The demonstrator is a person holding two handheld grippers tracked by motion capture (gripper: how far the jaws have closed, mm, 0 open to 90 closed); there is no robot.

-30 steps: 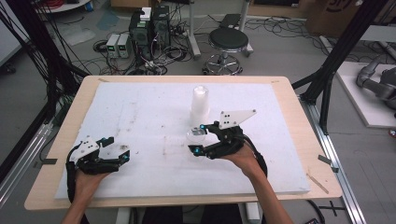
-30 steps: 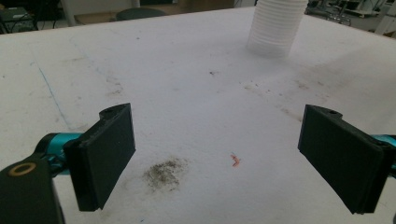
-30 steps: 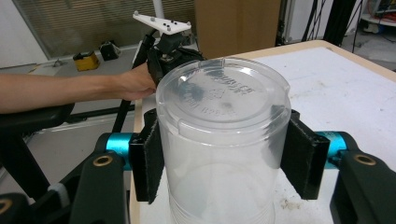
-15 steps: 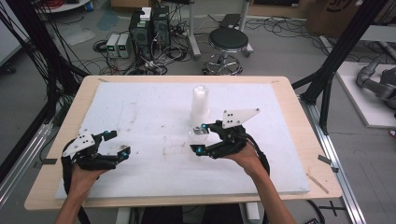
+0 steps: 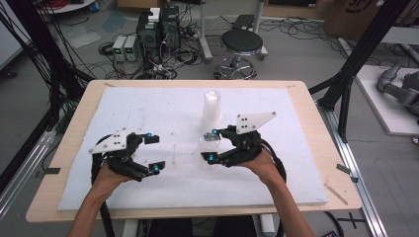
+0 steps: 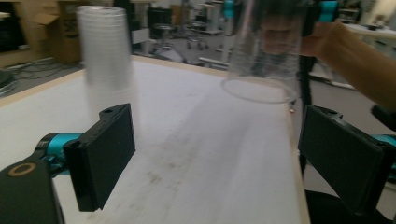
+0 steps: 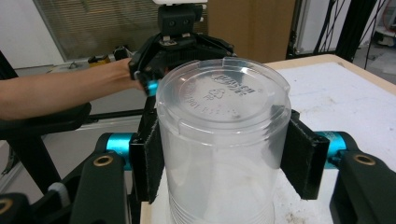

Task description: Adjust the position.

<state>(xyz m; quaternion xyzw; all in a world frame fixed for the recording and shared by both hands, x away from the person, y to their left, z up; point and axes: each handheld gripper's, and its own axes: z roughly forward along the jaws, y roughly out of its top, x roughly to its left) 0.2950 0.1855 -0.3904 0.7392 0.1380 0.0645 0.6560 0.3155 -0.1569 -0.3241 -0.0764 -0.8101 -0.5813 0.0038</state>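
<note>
Right hand-held gripper (image 5: 211, 144): pinching a single clear plastic cup (image 7: 223, 154), base toward its own camera; both black pads press the cup's ribbed sides.
Cup's place: held just in front of the tall stack of clear plastic cups (image 5: 211, 109), low over the white foam sheet (image 5: 148, 113) that covers the wooden counter (image 5: 323, 143); in the high view it seems to hang mouth-down, though whether its rim touches the sheet is hard to tell.
Left hand-held gripper (image 5: 153, 153): jaws spread wide and empty, well apart from the cup, turned toward it.
Step in hand: judged, one cup has been parted from the stack and is being carried or offered across.
Next move: likely calls for setting the cup down clear of the stack, or for the left jaws to close squarely on its wall; too hard a squeeze could buckle the thin plastic.
</note>
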